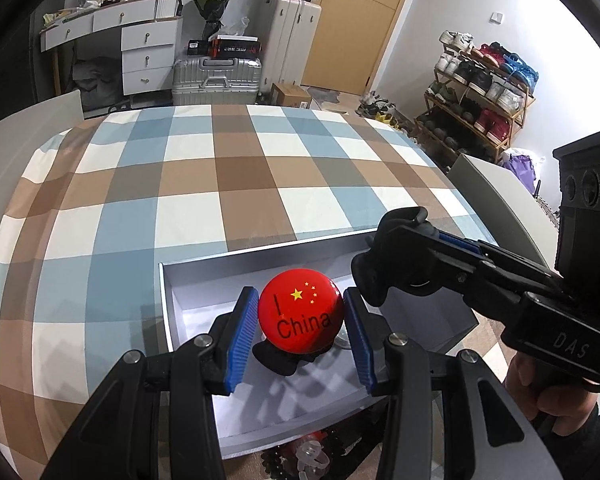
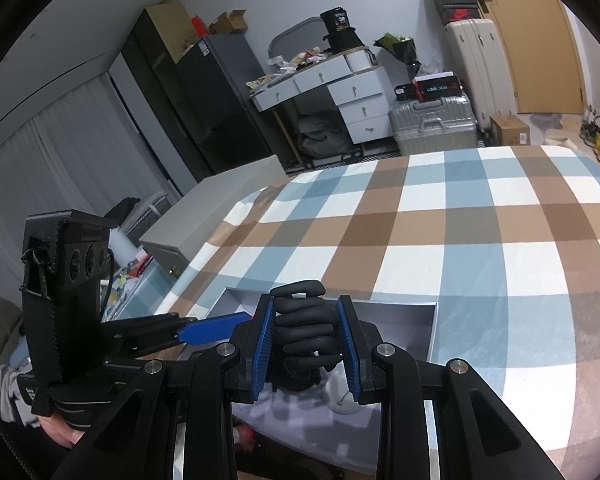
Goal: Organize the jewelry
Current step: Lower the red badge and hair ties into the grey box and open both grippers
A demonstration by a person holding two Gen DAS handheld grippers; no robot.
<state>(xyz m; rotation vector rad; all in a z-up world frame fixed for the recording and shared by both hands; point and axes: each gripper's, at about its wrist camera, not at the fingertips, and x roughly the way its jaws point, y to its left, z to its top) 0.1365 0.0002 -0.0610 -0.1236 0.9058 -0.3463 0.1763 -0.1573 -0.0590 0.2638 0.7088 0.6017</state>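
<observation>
Left wrist view: low in the centre of the frame, the left claw (image 1: 301, 330) is clenched on a round red badge with yellow stars and the word China (image 1: 300, 312), one blue pad pressing each side of its rim. The badge hangs over the open shallow grey-white box (image 1: 168, 300) that lies on the blue, brown and white checked bed cover (image 1: 180, 180). Under the badge sits a black lump (image 1: 276, 360) that I cannot identify. From the right edge, the right claw (image 1: 374, 276) reaches in at mid-height, gripping a black coiled thing.

Right wrist view: at lower centre, the right claw (image 2: 306, 344) is clamped on a black coiled band of stacked rubbery loops (image 2: 302, 320), likely a spiral hair tie or bracelet. A pale round disc (image 2: 342, 394) lies on the box floor just below it. The left claw's blue fingertip (image 2: 214, 328) shows at lower left, over the box.

To do this well, I would lower each piece until it nearly touches the box floor, put them in separate bare spots clear of the disc and the lump, release one at a time, and lift straight out so the pads do not drag anything.
</observation>
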